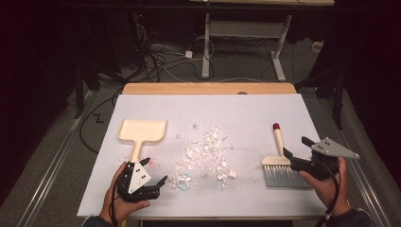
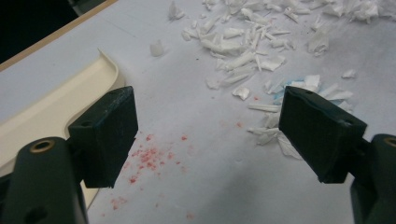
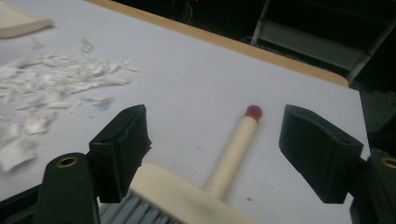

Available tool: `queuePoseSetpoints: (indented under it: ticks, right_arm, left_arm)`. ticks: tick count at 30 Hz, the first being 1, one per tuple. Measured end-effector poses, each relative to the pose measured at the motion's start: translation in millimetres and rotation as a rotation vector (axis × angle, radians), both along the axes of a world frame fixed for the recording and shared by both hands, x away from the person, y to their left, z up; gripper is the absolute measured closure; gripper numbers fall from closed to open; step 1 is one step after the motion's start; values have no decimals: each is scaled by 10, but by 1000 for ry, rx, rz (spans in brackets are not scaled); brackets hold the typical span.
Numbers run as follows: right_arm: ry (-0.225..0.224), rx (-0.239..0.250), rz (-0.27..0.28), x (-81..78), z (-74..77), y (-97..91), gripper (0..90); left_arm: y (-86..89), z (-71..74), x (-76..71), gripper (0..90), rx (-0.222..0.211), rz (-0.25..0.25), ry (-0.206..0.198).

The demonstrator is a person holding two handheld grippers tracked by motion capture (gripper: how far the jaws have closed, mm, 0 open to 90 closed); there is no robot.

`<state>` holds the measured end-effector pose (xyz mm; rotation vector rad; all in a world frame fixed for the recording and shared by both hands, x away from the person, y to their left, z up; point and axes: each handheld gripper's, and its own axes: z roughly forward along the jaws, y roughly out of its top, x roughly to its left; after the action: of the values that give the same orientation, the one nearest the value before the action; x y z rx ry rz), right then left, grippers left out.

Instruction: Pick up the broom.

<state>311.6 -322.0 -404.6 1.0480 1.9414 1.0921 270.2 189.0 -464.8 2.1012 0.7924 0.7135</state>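
My left tool (image 1: 152,171) hovers low over the white surface (image 1: 246,109), jaws spread wide with nothing between them; in the left gripper view, bare surface speckled with red crumbs (image 2: 144,156) lies in the gap. The cream dustpan (image 1: 142,131) lies just beside it on the left, handle pointing back toward me. The scatter of white paper scraps (image 1: 205,153) sits mid-surface, its nearest pieces close to my left tool's far jaw. On the other side my right tool (image 1: 297,146) stands open too, jaws straddling the hand brush (image 1: 280,161) without pressing on it. The brush lies flat, grey bristles toward me, cream handle with its red tip (image 3: 254,112) pointing away, well apart from the scraps.
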Motion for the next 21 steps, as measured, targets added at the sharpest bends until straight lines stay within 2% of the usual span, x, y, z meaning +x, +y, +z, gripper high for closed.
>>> queuePoseSetpoints:
  ticks: [3,5,6,13,16,21]
  right_arm:
    - [-6,16,7,-151,-38,-4,251]
    - [2,14,10,-180,-57,-2,248]
    - [0,-12,3,-219,-92,2,245]
    - [-14,-38,1,-204,-118,17,239]
    - [-32,-66,3,-201,-117,35,239]
    - [-68,-77,21,-211,-87,65,230]
  left_arm:
    - [-26,-8,1,185,14,-2,-2]
    - [-30,-10,3,185,14,-2,-3]
    - [-29,-15,18,185,13,4,0]
    - [-21,-34,41,185,16,4,5]
    - [-26,-37,47,185,18,-2,7]
    - [-3,-58,73,185,12,-1,12]
